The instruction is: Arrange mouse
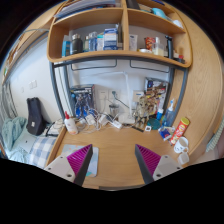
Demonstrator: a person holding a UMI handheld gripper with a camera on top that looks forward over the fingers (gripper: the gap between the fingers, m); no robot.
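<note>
Gripper view: tool [115, 163] fingers apart, holding nothing, hovering over the wooden surface [115, 140]. No mouse identifiable amid clutter along the back wall or on the shelf [120, 55]. Task looks unstarted: locate, grasp, place.

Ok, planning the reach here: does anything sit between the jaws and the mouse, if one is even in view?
No mouse can be picked out for certain. The gripper has its jaws open over bare desk; clutter only begins beyond, at its far edge, with an orange tube off to the side.
</note>
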